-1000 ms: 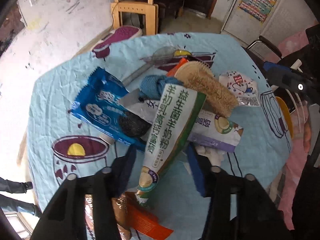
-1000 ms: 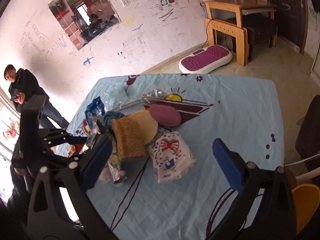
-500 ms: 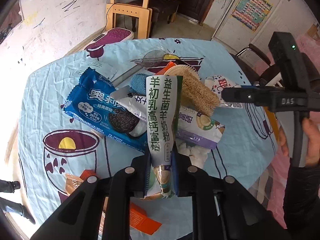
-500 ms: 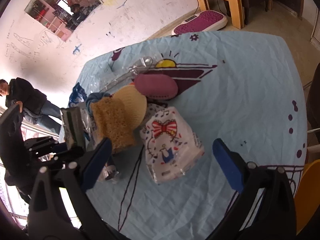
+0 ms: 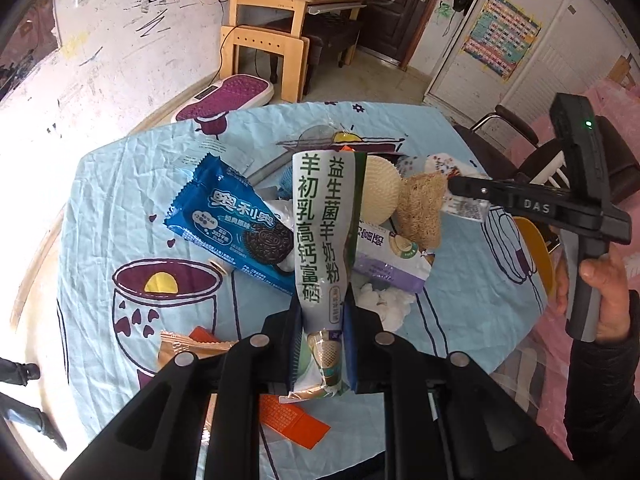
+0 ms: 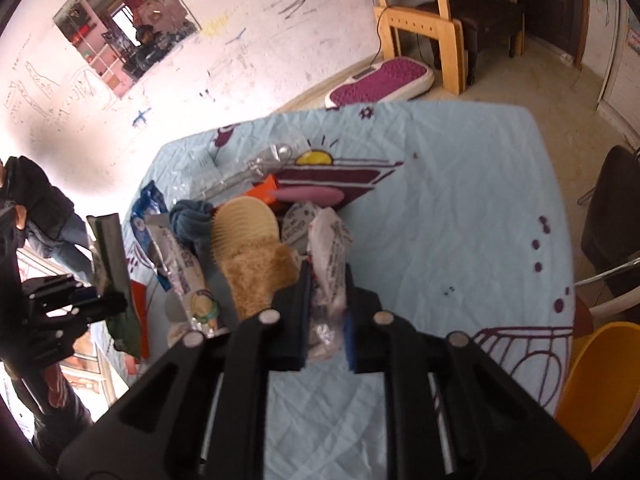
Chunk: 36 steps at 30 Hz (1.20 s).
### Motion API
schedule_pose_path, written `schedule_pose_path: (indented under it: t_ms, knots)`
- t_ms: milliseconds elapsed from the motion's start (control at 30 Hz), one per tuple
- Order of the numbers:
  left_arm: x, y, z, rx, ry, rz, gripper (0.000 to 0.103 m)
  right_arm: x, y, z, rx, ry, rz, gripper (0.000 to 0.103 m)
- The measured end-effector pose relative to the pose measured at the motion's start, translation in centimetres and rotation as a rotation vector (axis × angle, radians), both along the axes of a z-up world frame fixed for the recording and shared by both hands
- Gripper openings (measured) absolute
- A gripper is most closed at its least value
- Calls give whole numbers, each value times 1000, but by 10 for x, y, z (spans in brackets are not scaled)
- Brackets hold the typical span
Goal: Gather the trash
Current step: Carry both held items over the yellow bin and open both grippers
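My left gripper is shut on the lower end of a long green-and-white milk powder packet, which stands up off the light blue tablecloth. In the right wrist view the same packet shows at the far left. My right gripper is shut on a white printed plastic packet, squeezed narrow between the pads. From the left wrist view the right gripper pinches that packet beside the pile. A blue cookie wrapper, a purple-white packet and an orange wrapper lie on the cloth.
A loofah brush with a cream round pad lies left of my right gripper. Crumpled tissue, a blue cloth and a pink oval thing lie in the pile. A yellow bin stands past the table's right edge. A person stands at left.
My left gripper closed on the milk powder packet and lifted it off the pile. My right gripper, wide open before, came down and closed on the white printed packet.
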<state>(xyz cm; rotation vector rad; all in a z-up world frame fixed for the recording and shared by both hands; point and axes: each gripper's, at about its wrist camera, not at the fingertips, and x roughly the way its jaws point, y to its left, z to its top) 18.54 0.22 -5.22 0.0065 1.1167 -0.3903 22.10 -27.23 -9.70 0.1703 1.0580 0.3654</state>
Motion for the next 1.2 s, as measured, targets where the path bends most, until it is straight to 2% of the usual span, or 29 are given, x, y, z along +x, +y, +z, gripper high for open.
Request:
schedule_pose_path:
  t_ms: [133,367,500,600,867,1000,1200]
  knots:
    - [-5,-2,8,-3,-17,7,14,-13,-7,18,-22,-70,-7,12]
    - [-15,-34,34,-3,-70,-28,14,-41,-51,40,31,-157,-52,13]
    - [-21,-78,50,-17,-106,-101,14,-71,-111,44,42,-197,-143,13]
    - [-22,-127,55,-24,-115,-176,14,-94,-165,39,3,-201,-250,13]
    - [-20,-255,35,-78,-57,-347,14,-144,-274,-10,-108,-119,-451,13]
    - [-23,-315,12,-95,-6,-386,14,-154,-316,-47,-119,-56,-512,13]
    - [-26,-393,-31,-78,62,-403,14,-161,-357,-97,-139,25,-567,13]
